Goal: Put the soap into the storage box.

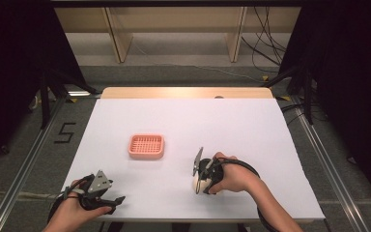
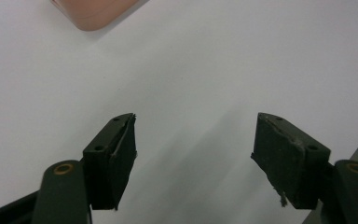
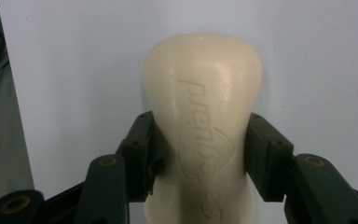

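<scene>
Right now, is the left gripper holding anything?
No. The left gripper has its fingers wide apart over bare white table.

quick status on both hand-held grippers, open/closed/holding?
Left hand-held gripper: open, jaws wide apart over the white table, holding nothing.
Right hand-held gripper: closed on the cream soap bar.

Cream soap bar [image 3: 204,126], salmon-pink gridded tray [image 1: 146,146], seemingly white tabletop [image 1: 232,121].

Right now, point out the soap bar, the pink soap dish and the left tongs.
soap bar [image 3: 203,116]: right gripper view, embossed top face.
pink soap dish [image 1: 146,145]: high view, slatted centre.
left tongs [image 2: 193,154]: left gripper view, midway between the open tips.
</scene>
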Demonstrator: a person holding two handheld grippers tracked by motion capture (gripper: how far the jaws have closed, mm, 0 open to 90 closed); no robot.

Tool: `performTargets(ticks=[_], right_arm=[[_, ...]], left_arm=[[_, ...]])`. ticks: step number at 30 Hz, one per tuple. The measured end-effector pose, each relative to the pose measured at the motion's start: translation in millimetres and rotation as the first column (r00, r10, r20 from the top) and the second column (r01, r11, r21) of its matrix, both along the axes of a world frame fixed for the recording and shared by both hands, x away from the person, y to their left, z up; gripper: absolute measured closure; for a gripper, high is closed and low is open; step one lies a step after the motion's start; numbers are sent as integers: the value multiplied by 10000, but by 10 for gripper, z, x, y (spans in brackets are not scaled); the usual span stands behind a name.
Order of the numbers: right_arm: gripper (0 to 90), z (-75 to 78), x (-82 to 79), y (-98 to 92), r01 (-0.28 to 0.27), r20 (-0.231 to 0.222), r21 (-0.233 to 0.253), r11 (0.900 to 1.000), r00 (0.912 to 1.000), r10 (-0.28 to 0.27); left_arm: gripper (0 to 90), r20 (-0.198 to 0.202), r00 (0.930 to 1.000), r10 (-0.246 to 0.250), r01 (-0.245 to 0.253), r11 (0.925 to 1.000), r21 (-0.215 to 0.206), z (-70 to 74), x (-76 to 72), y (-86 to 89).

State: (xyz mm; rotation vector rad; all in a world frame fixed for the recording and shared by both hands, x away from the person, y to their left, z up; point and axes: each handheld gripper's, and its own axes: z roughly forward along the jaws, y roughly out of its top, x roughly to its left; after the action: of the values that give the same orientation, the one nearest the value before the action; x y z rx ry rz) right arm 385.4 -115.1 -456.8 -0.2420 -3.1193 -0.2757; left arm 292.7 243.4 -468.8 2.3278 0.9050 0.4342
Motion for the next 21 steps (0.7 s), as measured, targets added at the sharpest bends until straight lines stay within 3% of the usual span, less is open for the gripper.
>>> performTargets(ticks=[1,2,3,5,13,15,17,18,19,21], right_arm=[[505,0,5,-4,-20,33,7,10000,10000,20],[505,-8,33,-19,-446,209,43,9990,9988,445],[505,9,2,-11,22,86,-41,10000,10000,-22],[505,20,-11,-9,134,-3,125,9998,9999,-134],[505,98,22,-10,-39,105,390,9992,9999,35],[505,120,20,-14,183,242,367,9992,9995,-192],[505,125,64,-14,-400,460,474,9981,9982,379],[505,139,72,-12,-426,529,462,9980,9978,402],[505,154,47,-1,35,401,353,9994,9992,-49],[505,187,48,6,138,355,393,9991,9993,-152]], left_arm=[[295,30,10000,7,-7,10000,5,0,-1,-1],[295,-16,10000,-20,20,10000,7,1,1,0],[295,-70,10000,-37,37,10000,50,5,2,2],[295,-74,10000,-37,37,10000,50,5,2,1],[295,117,9999,-112,111,9998,144,8,5,5],[295,-65,10000,-31,31,10000,45,4,2,0],[295,-61,10000,-32,33,10000,53,6,1,-1],[296,-56,10000,-34,34,10000,49,7,1,-1],[296,27,10000,10,-10,9998,176,9,3,-1],[296,3,10000,-25,25,9999,150,14,6,4]])
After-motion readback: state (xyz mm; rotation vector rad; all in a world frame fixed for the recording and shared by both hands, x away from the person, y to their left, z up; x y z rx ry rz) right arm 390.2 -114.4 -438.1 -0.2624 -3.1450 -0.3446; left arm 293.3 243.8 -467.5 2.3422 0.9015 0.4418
